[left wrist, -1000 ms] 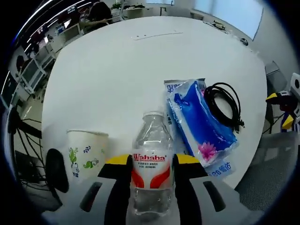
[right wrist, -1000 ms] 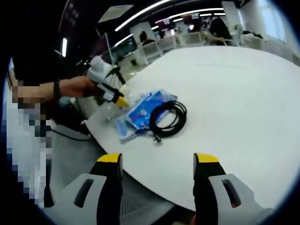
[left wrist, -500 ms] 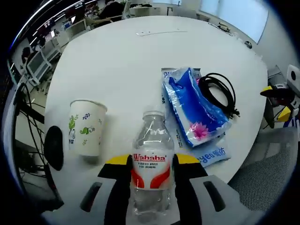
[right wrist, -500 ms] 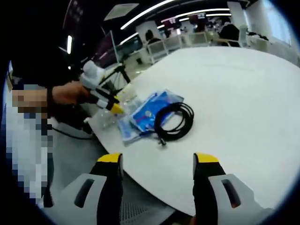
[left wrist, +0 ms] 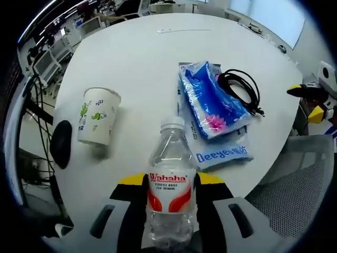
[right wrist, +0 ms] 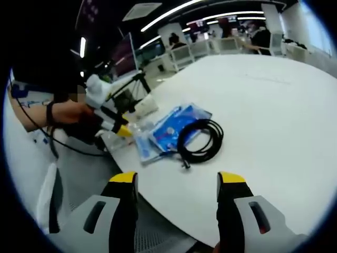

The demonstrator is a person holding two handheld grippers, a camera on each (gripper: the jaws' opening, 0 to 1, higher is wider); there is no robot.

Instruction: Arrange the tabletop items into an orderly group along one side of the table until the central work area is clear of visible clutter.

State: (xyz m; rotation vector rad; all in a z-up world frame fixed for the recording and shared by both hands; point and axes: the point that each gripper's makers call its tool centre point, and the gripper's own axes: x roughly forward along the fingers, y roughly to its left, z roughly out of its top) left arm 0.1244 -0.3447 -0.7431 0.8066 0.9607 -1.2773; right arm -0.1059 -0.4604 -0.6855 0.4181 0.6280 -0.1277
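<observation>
Item: water bottle [left wrist: 169, 184], clear plastic, capped, upright in my left gripper [left wrist: 169, 196], jaws closed on its labelled waist, above the worktop [left wrist: 131, 58] edge. I judge it part-full: moderate weight, thin crushable walls, slick label, so grip at the waist. My right gripper [right wrist: 177, 184] is wide open, empty.

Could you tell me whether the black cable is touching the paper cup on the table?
Apart. The left gripper view shows the black cable beside the blue tissue pack, with bare tabletop separating both from the paper cup.
</observation>
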